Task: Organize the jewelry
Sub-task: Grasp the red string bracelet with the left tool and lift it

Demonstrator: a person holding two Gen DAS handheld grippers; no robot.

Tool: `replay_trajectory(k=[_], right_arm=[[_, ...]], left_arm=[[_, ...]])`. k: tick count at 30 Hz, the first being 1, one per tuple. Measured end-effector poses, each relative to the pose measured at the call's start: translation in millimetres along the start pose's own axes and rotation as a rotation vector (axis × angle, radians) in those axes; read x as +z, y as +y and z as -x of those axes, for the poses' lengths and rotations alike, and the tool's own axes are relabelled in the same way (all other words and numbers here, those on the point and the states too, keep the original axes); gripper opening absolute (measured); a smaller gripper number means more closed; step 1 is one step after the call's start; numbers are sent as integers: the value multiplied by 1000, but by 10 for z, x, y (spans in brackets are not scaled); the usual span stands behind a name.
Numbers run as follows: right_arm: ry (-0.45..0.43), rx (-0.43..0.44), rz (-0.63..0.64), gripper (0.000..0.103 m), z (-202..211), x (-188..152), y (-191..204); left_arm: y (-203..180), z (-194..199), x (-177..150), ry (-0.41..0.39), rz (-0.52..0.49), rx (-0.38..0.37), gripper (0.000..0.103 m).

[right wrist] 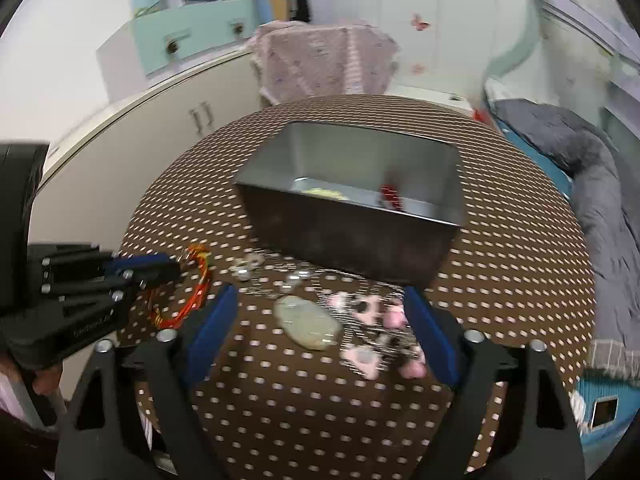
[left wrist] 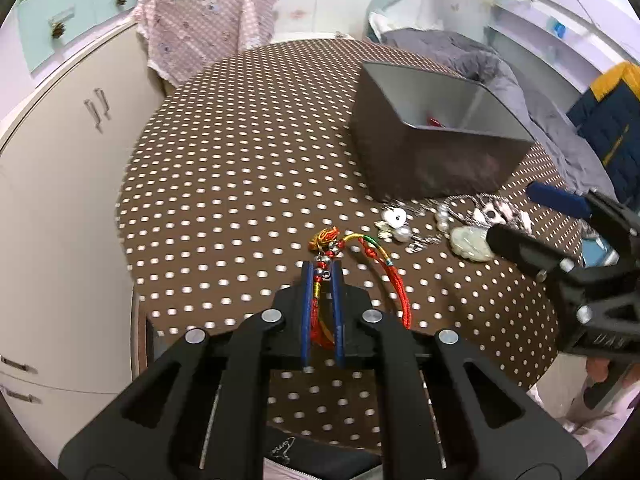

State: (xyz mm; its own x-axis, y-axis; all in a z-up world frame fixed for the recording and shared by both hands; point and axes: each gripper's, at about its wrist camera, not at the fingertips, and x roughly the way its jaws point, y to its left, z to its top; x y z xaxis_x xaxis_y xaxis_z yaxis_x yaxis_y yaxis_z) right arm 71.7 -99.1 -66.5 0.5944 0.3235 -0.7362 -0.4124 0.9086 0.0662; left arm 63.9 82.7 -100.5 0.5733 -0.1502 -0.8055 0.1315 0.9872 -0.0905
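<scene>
Risk near left: left gripper [left wrist: 322, 270] clenched on red cord bracelet [left wrist: 394, 284], loop trailing, liable to snag; right gripper [right wrist: 320, 300] released over jade pendant [right wrist: 306, 322].

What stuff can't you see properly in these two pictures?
- Inside the grey box: in the left wrist view its near wall hides most of the floor; only a bit of something red shows.
- Pink and silver chain: right wrist view, smeared by blur; its charms cannot be told.
- Red cord bracelet: left wrist view, the part inside the left gripper is covered by its blue pads.
- Small silver pieces: left wrist view, too small to name.
</scene>
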Motion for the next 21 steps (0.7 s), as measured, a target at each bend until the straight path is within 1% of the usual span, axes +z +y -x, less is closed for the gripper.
replay_trajectory(k=[2,3,5,8,11,13,19,20,21], right_arm=[[12,40,36,56,-58,16,100],[23,61,51,52,-96,22,148],[40,99,68,39,-165,26,228],[61,128,87,29,-260,53,311],[74,130,97,27,-329,76,371],[81,113,107,25,-387,97,401],[117,106,127,14,-532,92,470],[112,94,132,11,-545,87,471],[110,79,140,10,-549,88,475]], left_arm=[[61,17,-3,-5,18,-2,9],[75,23,3,-7,24,-3,9],[100,23,-4,-9,34,-4,9],[115,28,-24,-8,43,-10,9],[127,33,-24,-13,47,-18,9],[156,29,-8,-15,51,-24,9],[206,28,-5,-21,60,-34,9],[205,26,-1,-21,60,-34,9],[222,26,-1,-21,60,-34,9]])
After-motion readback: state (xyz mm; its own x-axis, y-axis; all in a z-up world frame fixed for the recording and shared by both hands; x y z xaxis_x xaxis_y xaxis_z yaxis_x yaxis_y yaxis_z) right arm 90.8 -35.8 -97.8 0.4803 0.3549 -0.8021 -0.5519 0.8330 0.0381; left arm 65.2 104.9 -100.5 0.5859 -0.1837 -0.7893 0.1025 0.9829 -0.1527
